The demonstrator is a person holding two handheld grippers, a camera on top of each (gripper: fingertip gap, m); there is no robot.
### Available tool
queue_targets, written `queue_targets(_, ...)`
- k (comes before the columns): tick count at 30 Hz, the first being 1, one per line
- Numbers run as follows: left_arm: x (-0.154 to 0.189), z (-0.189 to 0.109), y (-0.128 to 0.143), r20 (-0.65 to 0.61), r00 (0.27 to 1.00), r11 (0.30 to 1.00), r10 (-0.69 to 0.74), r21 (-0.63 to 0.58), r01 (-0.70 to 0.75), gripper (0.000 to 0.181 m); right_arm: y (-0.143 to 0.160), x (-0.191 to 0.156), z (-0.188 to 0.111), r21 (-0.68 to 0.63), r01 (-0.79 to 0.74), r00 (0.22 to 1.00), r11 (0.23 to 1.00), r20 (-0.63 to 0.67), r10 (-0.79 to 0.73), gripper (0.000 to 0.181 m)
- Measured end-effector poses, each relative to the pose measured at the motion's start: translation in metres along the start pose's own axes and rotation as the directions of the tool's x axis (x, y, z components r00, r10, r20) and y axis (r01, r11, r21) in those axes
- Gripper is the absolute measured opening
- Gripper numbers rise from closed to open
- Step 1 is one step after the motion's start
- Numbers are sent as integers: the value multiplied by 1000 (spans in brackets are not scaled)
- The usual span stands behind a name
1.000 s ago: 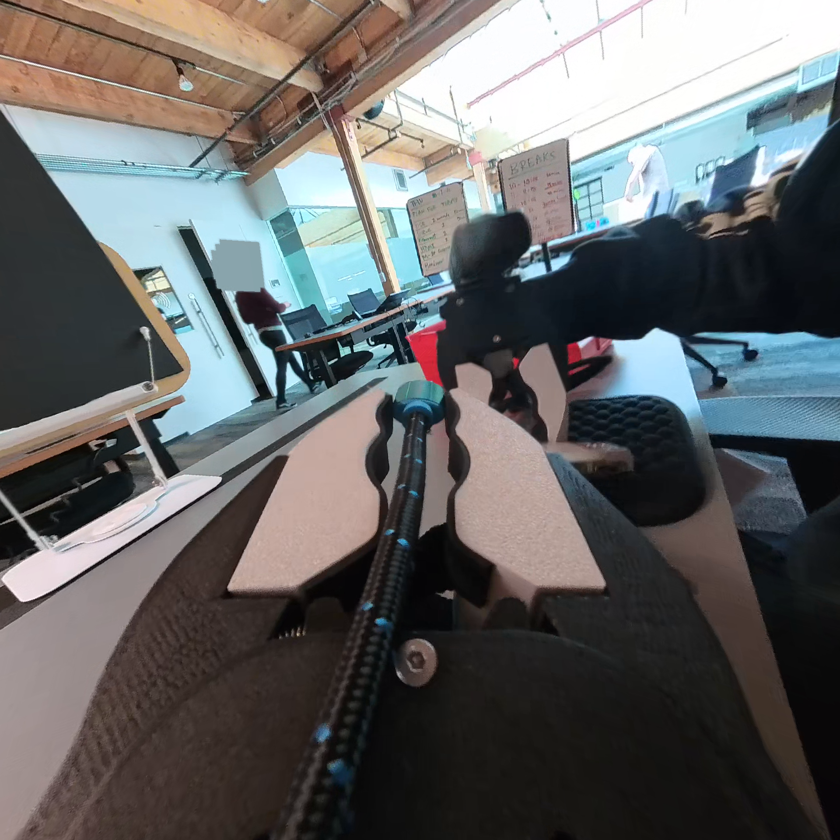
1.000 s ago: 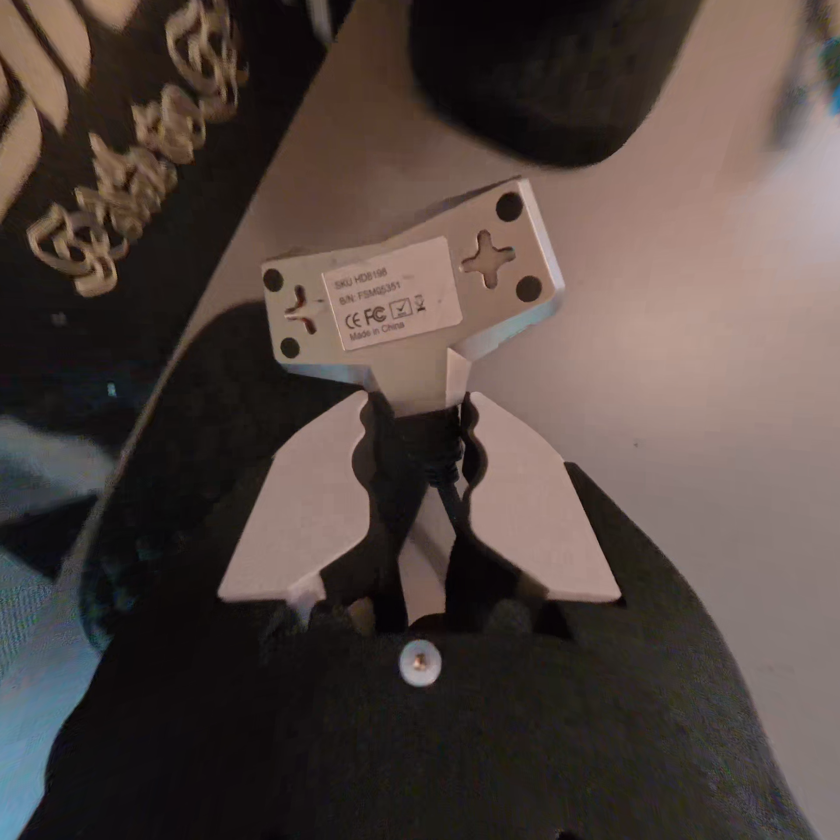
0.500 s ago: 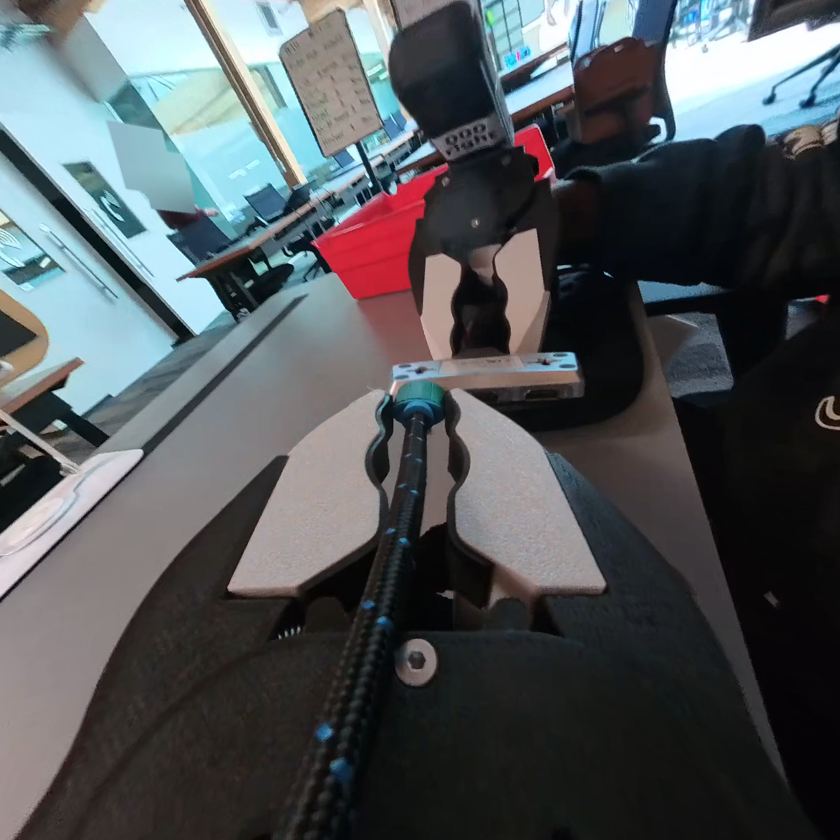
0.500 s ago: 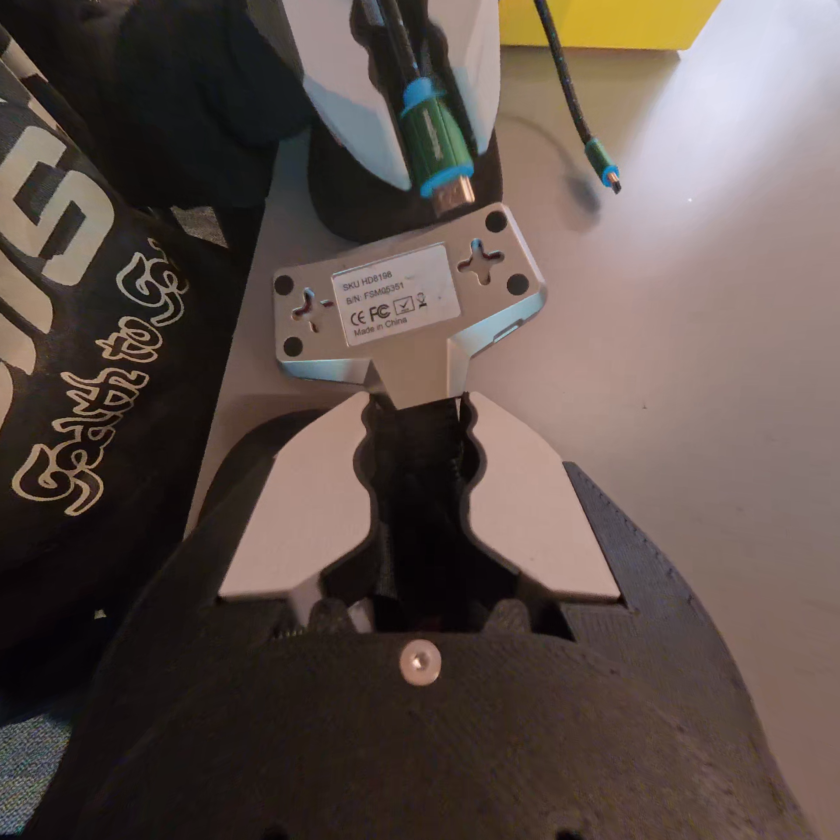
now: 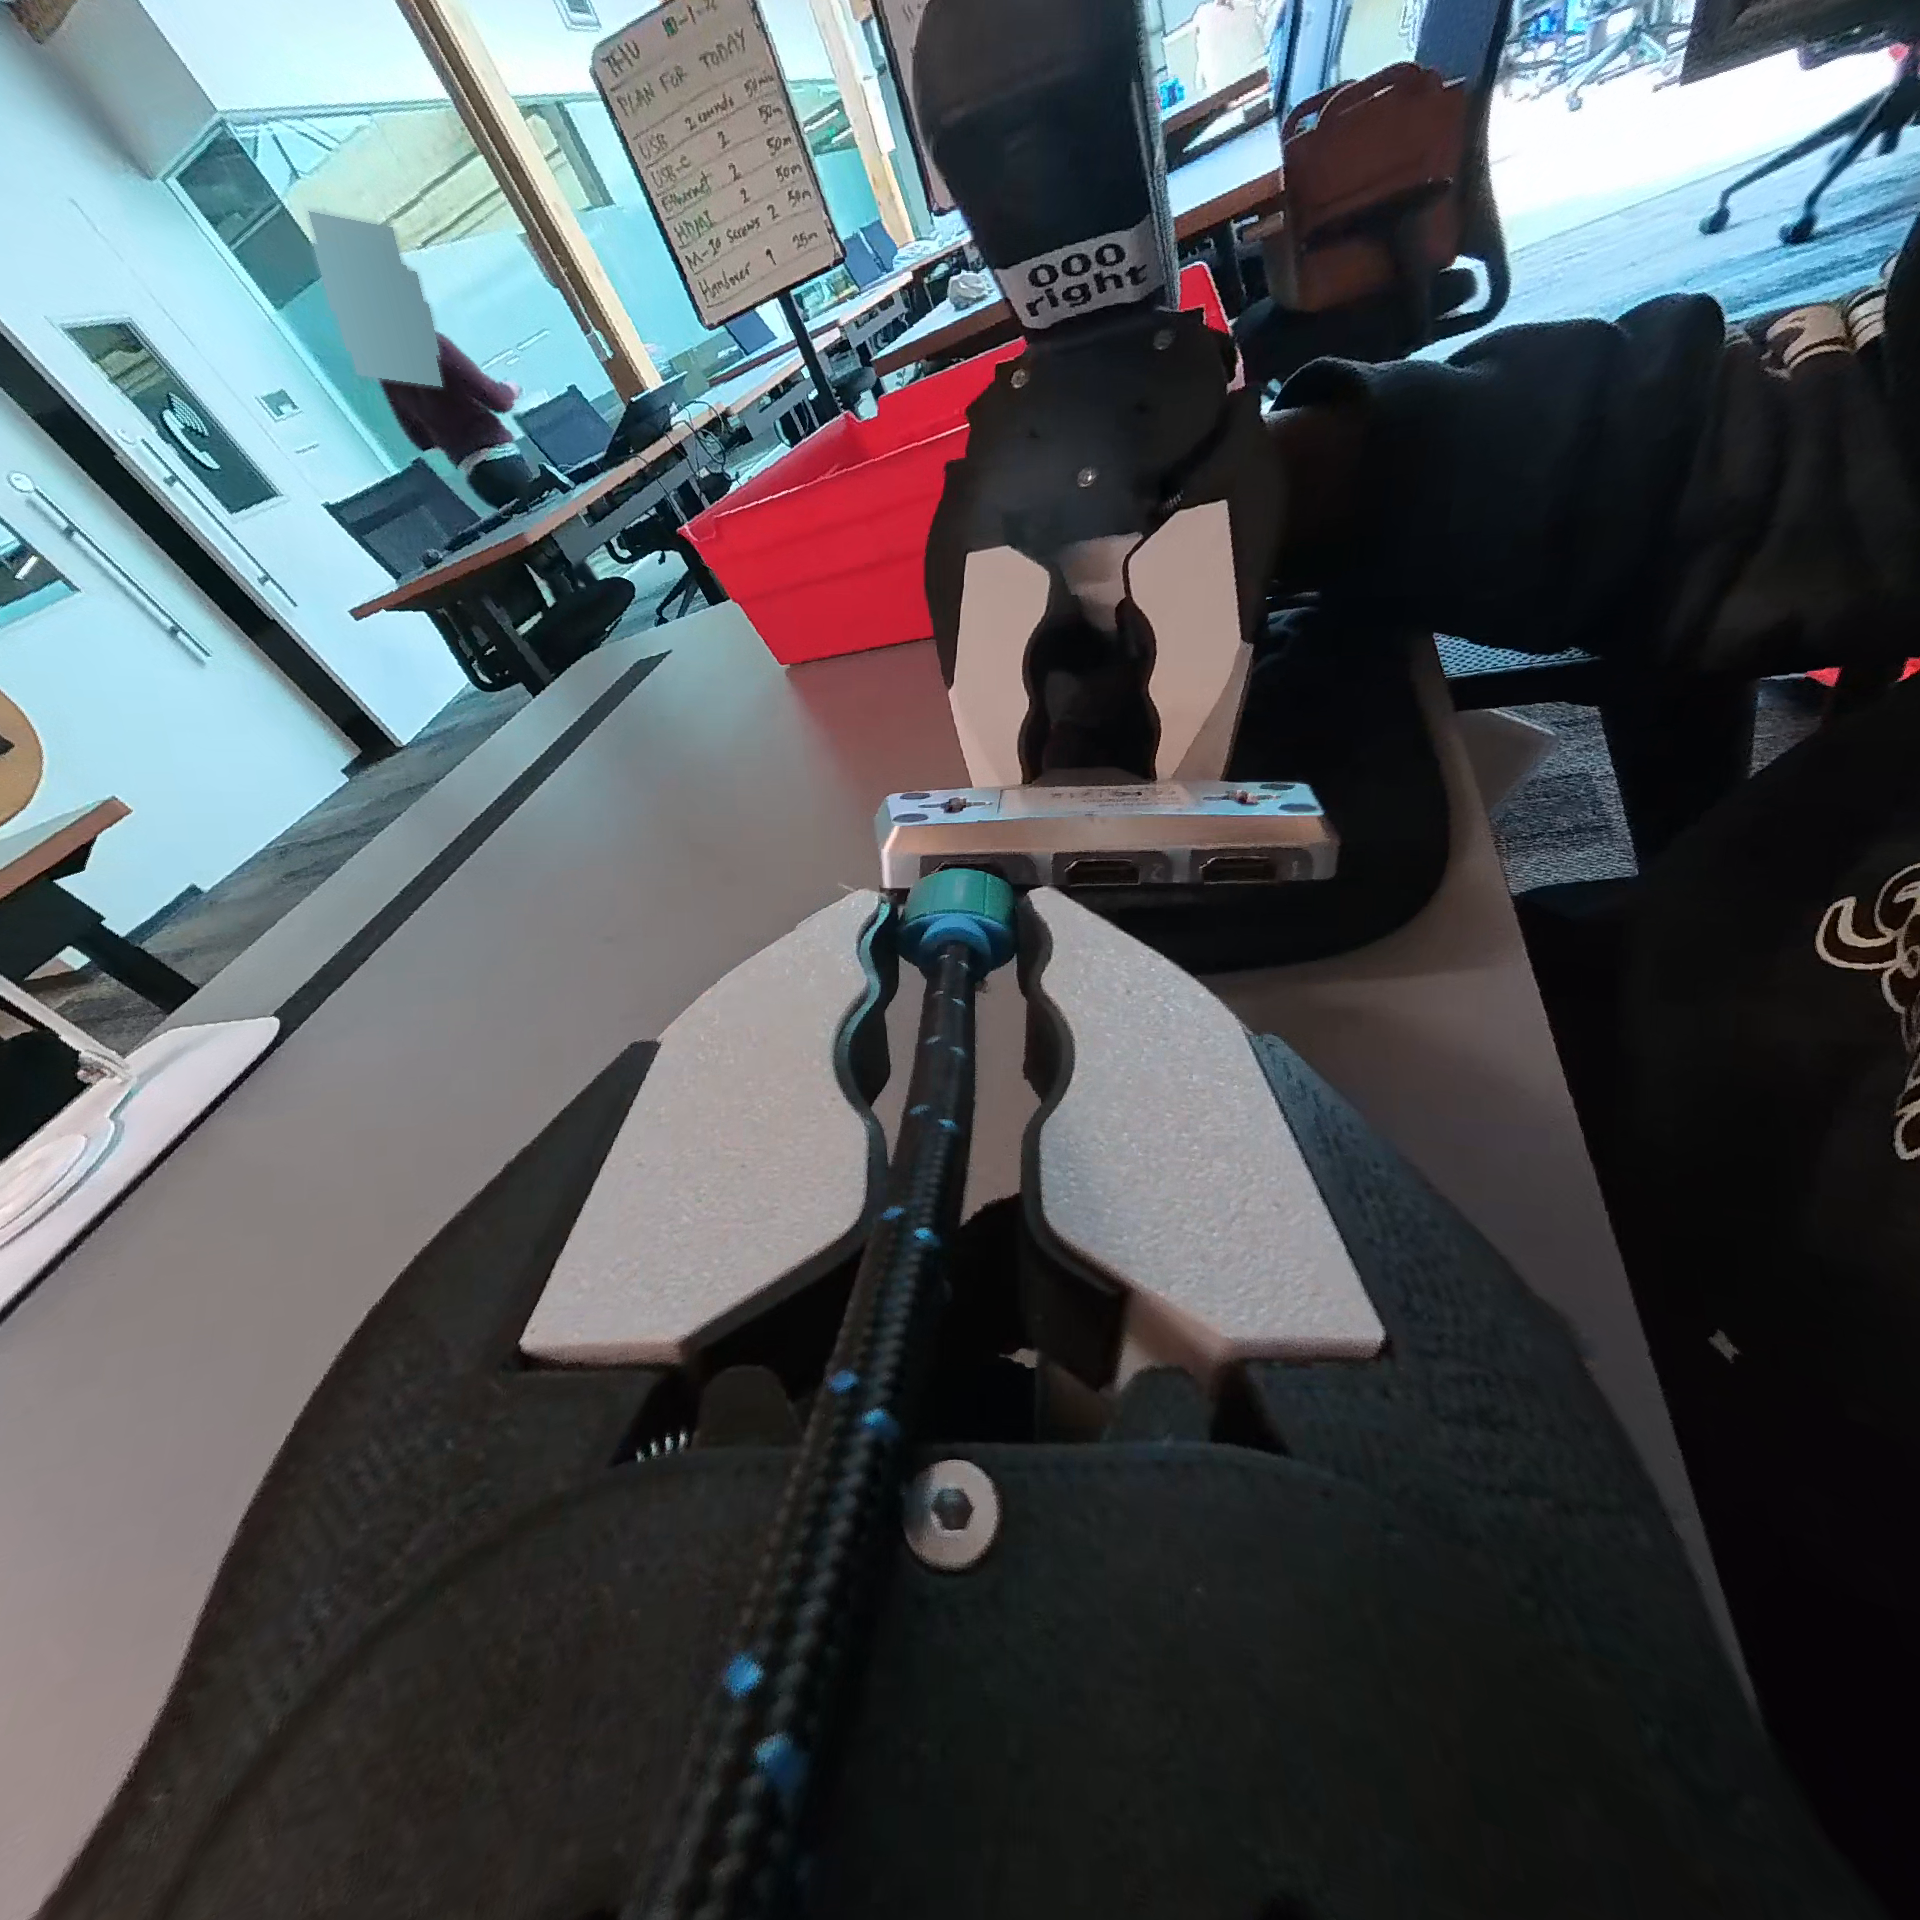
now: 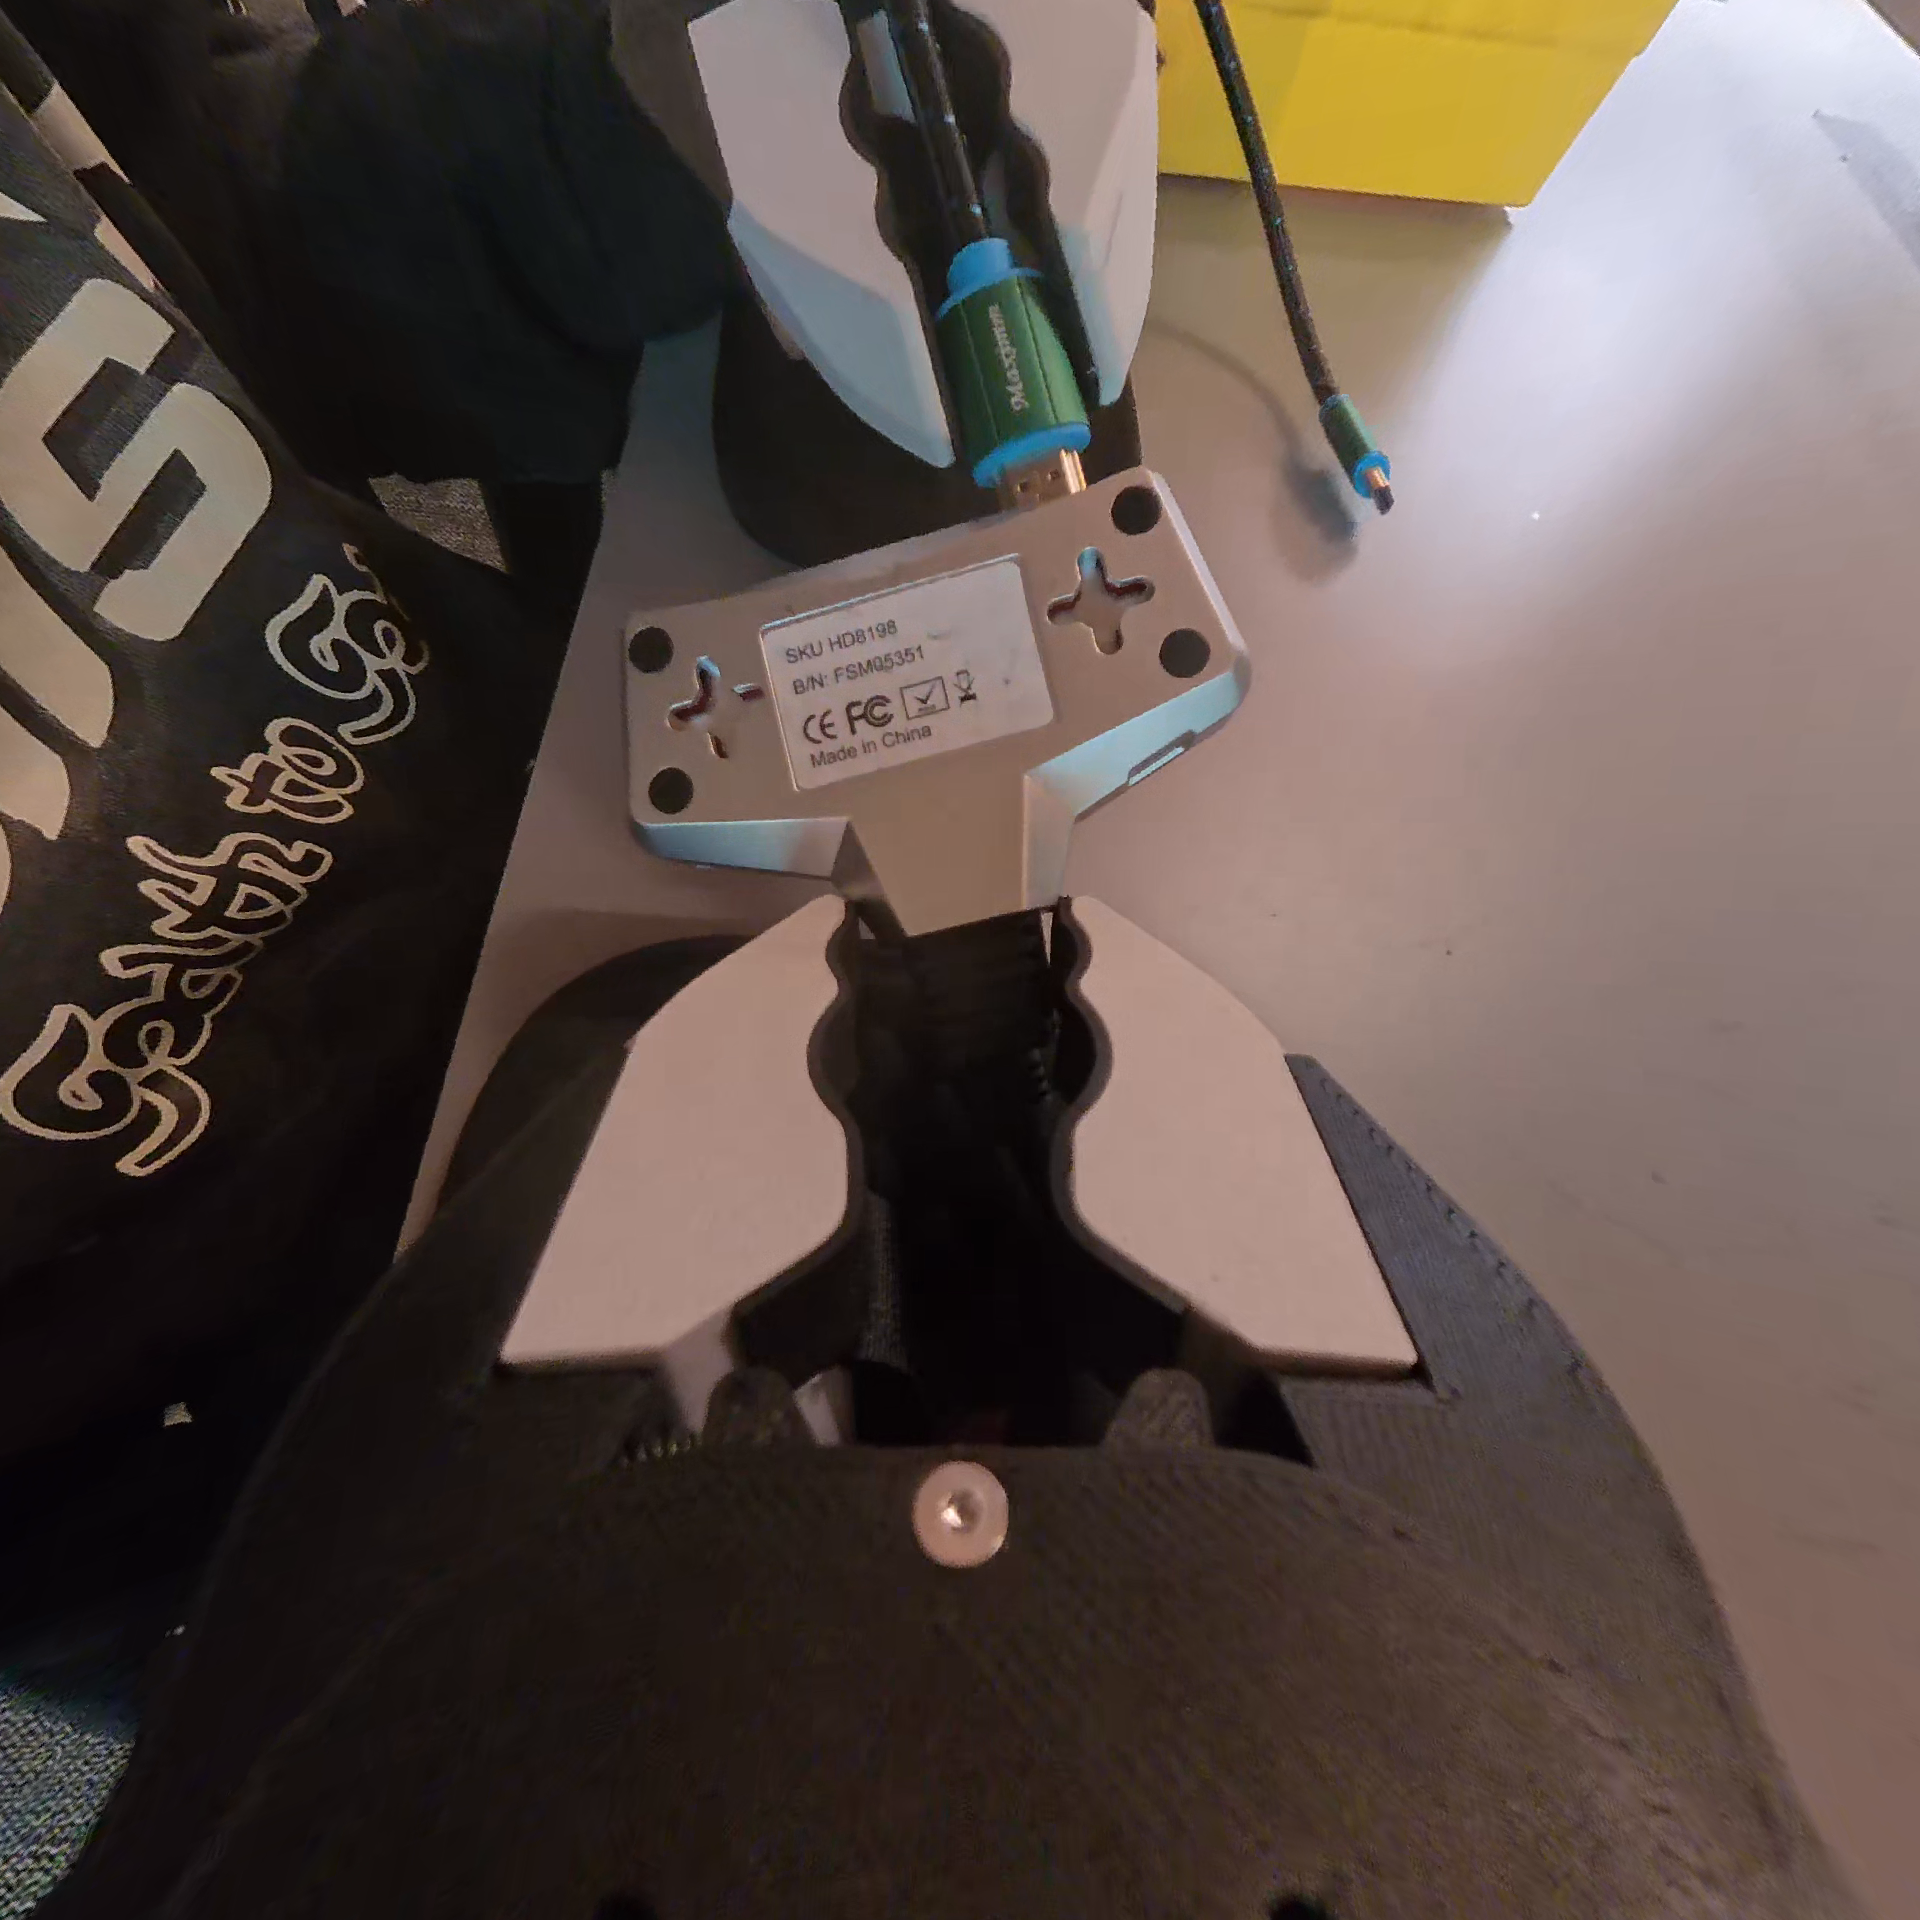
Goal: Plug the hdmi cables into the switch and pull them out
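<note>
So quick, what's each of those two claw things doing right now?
Left gripper: closed on the green cable plug.
Right gripper: closed on the silver switch box.

This is an open-plan office or shared workspace, seen from a long grey desk [image 5: 582, 914]. Beyond the desk stand rows of wooden-topped work tables [image 5: 499, 551] with black swivel chairs [image 5: 410, 520] and a laptop [image 5: 649, 400], and a whiteboard [image 5: 717, 156] with handwritten lines stands on a post behind them. To the left of the whiteboard are glass partition walls [image 5: 488, 301] framed by timber posts [image 5: 520, 177], a white door with a long metal handle [image 5: 114, 571], and a person [image 5: 457, 405] walking past, while a red plastic bin [image 5: 842, 540] sits on the far end of the desk.
</note>
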State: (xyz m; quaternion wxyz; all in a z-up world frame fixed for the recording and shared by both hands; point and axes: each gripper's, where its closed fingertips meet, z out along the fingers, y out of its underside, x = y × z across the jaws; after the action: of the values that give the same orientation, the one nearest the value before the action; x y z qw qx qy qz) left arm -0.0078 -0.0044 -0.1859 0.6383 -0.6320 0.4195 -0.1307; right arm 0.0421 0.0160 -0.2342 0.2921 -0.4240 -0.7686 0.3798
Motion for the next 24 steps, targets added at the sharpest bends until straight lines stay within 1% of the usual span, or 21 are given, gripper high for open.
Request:
queue_targets(5, 2, 0, -4, -7, 1000, 1000, 4, 27, -4, 21, -3, -1, -1, 22, 33, 999, 999, -15, -33, 36)
queue_targets(8, 4, -2, -13, -17, 1000, 996, -6, 84, 7, 21, -9, -2, -4, 63, 96, 995, 993, -44, -93, 35)
queue_targets(11, 4, -2, -22, -17, 1000, 990, -23, 141, 26, 21, -14, -4, -8, 111, 125, 991, 986, -60, -119, 35)
queue_targets(18, 4, 1, -19, -3, 1000, 993, -25, 118, 25, 21, -7, -1, -3, 51, 125, 990, 991, -77, -121, 35)
queue_targets(24, 6, 2, -15, -1, 1000, 996, 3, 89, -3, 21, -4, -1, -2, 38, 121, 991, 992, -65, -118, 35)
